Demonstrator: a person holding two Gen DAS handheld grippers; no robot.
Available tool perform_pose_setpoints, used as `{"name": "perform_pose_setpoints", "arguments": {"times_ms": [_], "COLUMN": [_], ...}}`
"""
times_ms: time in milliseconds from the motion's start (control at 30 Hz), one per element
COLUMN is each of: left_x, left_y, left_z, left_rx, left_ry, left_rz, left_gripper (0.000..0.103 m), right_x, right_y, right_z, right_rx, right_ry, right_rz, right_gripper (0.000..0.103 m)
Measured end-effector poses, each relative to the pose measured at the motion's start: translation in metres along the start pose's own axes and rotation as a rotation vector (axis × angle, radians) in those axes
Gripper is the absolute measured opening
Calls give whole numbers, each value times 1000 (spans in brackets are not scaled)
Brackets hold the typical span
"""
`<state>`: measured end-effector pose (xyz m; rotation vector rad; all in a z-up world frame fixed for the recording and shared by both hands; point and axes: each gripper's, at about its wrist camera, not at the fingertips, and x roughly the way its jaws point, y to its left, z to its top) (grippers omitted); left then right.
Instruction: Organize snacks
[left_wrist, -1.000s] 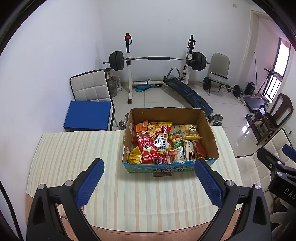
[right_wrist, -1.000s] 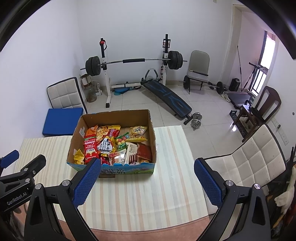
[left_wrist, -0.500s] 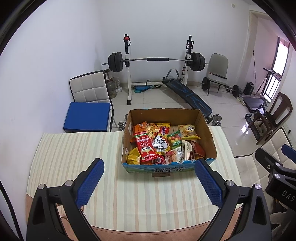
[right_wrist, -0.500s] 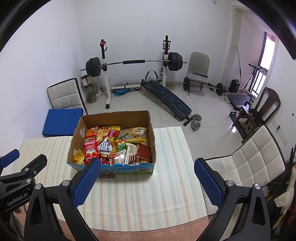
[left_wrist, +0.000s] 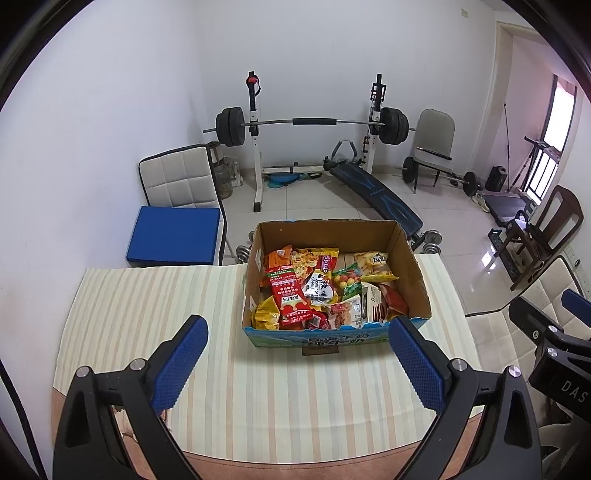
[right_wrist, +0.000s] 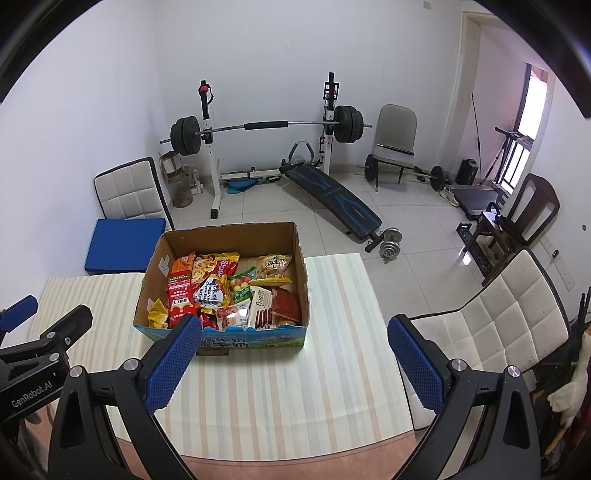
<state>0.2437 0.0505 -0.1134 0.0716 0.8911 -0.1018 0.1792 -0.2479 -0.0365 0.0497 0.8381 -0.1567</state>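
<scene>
Both the left gripper (left_wrist: 297, 363) and right gripper (right_wrist: 293, 360) hang above the table's near edge, jaws spread wide and empty. The snacks (left_wrist: 325, 288) lie heaped inside the cardboard box (left_wrist: 413, 258) toward the table's (left_wrist: 147, 295) far edge. Lower packets are buried; this fits sorting finished or pending.

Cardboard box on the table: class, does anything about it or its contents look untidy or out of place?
Yes. Inside the cardboard box, the snack packets lie jumbled, overlapping at different angles rather than sorted. Nothing has spilled onto the striped tablecloth.
</scene>
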Motion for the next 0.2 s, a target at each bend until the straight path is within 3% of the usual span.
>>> {"name": "perform_pose_setpoints", "arguments": {"times_ms": [200], "left_x": [-1], "left_y": [0], "left_z": [-1], "left_rx": [2], "left_ry": [-8], "left_rz": [3], "left_gripper": [100], "right_x": [-1], "right_y": [0], "right_z": [1], "right_rx": [-1], "right_ry": [-2], "right_rz": [0], "right_gripper": [103]}}
